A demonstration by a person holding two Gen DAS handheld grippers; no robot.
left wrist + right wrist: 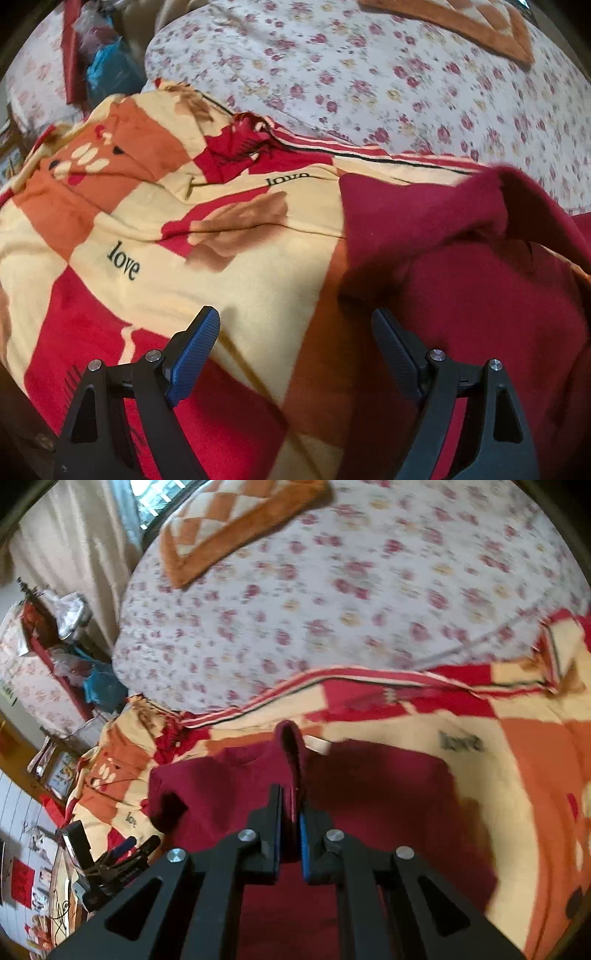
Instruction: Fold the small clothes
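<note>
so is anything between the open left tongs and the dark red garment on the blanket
Nothing visible is. The left tongs stand open over the checked blanket, and the dark red garment lies right beside one finger, with only bare blanket between. The right tongs are already shut on a fold of it.

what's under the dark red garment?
The dark red garment lies on the patchwork "love" blanket, visible all around it. Anything directly beneath the garment is covered.
</note>
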